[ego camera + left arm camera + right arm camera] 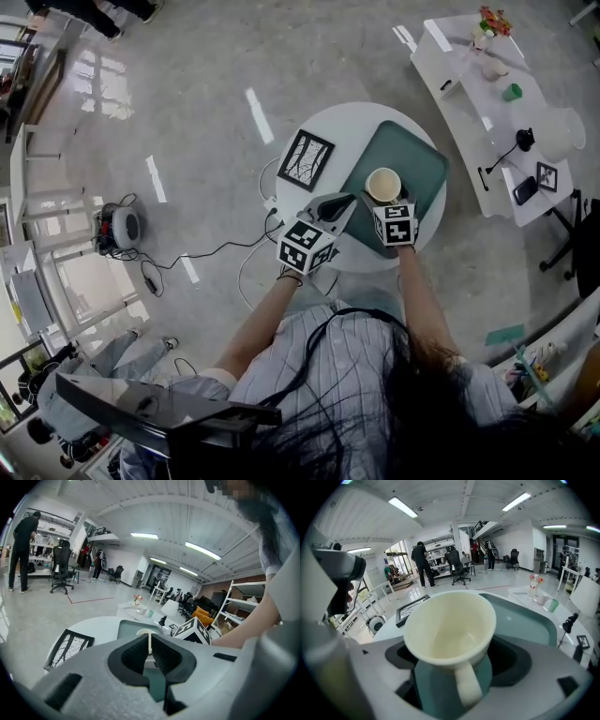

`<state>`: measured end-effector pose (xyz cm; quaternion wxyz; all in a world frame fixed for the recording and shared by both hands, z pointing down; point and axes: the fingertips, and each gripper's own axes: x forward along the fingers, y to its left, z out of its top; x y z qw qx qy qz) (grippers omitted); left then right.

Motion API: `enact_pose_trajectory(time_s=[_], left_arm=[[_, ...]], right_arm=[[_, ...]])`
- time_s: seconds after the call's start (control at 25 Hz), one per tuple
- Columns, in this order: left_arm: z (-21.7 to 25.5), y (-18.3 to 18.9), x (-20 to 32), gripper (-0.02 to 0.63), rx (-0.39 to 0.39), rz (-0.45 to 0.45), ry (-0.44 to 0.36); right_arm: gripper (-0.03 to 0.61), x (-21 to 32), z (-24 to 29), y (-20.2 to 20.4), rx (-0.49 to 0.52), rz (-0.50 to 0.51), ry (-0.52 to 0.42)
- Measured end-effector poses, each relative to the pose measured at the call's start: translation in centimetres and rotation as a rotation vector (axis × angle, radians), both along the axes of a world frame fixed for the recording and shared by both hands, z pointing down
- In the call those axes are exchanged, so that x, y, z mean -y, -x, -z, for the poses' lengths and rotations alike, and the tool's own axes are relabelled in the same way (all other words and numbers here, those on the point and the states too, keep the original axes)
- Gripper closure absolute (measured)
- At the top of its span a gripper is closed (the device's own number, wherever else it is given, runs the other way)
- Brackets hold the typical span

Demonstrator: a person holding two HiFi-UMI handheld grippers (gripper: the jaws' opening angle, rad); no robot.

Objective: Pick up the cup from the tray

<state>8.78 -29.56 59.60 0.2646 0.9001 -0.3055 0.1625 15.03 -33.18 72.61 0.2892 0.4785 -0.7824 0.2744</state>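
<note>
Fingers (513,665) of right gripper (388,204): closed around cream cup (449,629), handle turned toward that gripper's camera, mouth up, nothing inside. Cup over near part of teal tray (417,164) (resting or raised: not discernible). Tray on round white table (352,127). Fingers (132,654) of left gripper (339,202): pressed together, nothing gripped, held just beside tray's left edge. Framed picture (306,158) flat on table, left of tray.
</note>
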Motion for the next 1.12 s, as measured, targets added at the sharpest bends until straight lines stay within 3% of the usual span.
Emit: enact_pose_trajectory(time_s=[0.32,0.76,1.12], left_arm=[[0.3,0.7,-0.3,0.6,0.004,0.041,-0.008],[0.7,4.0,-2.3,0.6,0.036,0.156,-0.019],[1.2,5.8,-4.2,0.6,0.042,0.196,-0.023]], right_arm=[[0.173,0.0,-0.2,-0.5,-0.014,-0.01,0.0],[0.173,-0.3,0.9,-2.3,-0.006,-0.112,-0.006],[0.173,-0.4,4.0,-2.4,0.062,-0.138,-0.057]])
